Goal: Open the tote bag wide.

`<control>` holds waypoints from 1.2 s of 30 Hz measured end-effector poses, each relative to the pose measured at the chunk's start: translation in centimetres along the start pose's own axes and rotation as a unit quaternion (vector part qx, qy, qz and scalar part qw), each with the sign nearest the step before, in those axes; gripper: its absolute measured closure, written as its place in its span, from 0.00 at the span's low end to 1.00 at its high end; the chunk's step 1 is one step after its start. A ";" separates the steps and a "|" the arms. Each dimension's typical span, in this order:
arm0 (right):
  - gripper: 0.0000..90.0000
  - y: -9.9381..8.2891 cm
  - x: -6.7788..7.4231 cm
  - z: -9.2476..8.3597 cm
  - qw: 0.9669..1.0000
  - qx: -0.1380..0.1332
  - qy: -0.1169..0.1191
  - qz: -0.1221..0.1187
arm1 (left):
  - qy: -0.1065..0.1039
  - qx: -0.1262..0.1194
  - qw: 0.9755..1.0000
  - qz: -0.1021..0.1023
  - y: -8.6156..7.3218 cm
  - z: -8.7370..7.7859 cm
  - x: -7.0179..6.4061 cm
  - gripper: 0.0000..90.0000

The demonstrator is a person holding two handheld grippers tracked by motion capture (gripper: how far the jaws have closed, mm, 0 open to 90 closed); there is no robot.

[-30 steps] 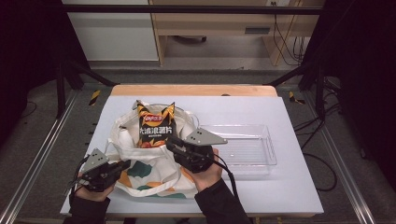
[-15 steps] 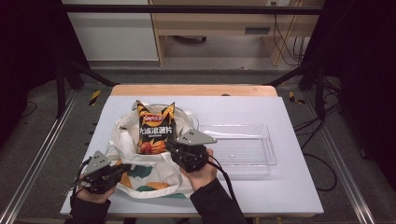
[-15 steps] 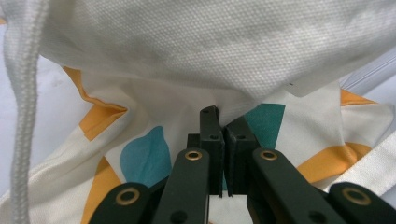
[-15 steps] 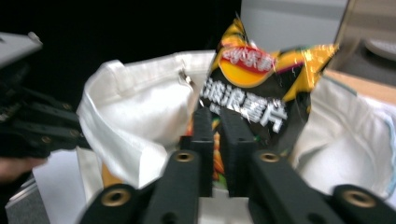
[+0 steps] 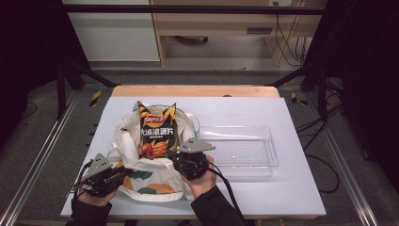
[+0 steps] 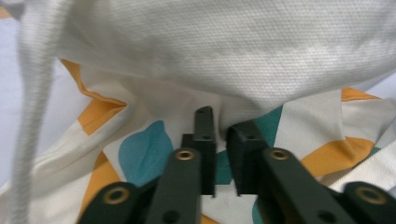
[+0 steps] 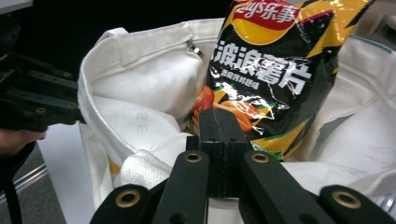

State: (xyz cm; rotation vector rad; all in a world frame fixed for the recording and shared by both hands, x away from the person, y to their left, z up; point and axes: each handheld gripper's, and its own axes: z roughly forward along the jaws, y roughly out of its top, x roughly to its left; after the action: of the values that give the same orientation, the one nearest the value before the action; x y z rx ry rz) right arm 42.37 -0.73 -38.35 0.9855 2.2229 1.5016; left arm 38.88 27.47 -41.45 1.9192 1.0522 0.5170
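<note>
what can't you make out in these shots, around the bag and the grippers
- Lower part of the chip bag: high view and right gripper view, sunk inside the tote bag.
- What, if anything, the right gripper pinches: right gripper view, its shut jaws cover their own contact line.
- Whether the left gripper presses the cloth: left gripper view, a fabric fold hides its tips.
- Clear tray far rim: faint.

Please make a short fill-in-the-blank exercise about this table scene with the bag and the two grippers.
1. The chip packet stands in the mouth of the white ____ bag.
2. To the right of the bag lies a clear plastic ____.
3. The right gripper has its jaws ____.

Missing words: tote; tray; shut
</note>
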 end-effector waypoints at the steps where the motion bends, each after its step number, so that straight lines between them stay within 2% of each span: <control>1: 1.00 -0.1 0.0 0.0 1.000 -0.002 -0.001 0.002 | -0.003 -0.007 1.000 -0.005 0.1 -0.3 0.1 0.86; 5: 1.00 -0.3 -0.4 -0.1 1.000 -0.001 0.001 0.009 | -0.003 -0.033 0.999 -0.022 0.4 -1.8 0.3 0.82; 7: 1.00 -0.4 -0.5 -0.2 1.000 -0.001 0.008 0.018 | 0.000 -0.045 0.999 -0.023 0.6 -2.6 0.4 0.83; 14: 1.00 -0.8 -0.5 0.1 1.000 0.003 0.009 0.018 | 0.021 -0.109 0.993 -0.030 2.2 -5.9 0.9 0.91; 18: 1.00 -1.0 -0.4 0.4 1.000 0.007 0.015 0.014 | 0.028 -0.126 0.991 -0.021 3.5 -6.2 1.3 0.99; 22: 1.00 -1.3 -0.3 0.4 1.000 0.007 0.017 0.011 | 0.031 -0.114 0.993 -0.003 4.8 -4.6 1.2 1.00; 26: 1.00 -1.8 -0.3 0.6 1.000 0.011 0.022 0.011 | 0.023 -0.080 0.996 0.001 5.0 -2.1 1.2 1.00; 30: 1.00 -2.5 -0.4 0.6 0.999 0.015 0.025 0.012 | 0.021 -0.043 0.999 0.008 3.6 -1.0 1.2 1.00; 36: 1.00 -3.9 -0.3 1.1 0.999 0.031 0.023 0.016 | 0.018 -0.006 1.000 0.005 1.3 -0.5 1.7 1.00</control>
State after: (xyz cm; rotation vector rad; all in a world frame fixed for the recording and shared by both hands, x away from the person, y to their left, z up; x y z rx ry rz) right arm 41.75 -0.99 -42.36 1.0197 2.3084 1.4927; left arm 40.15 28.77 -40.17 1.9125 1.0604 0.5640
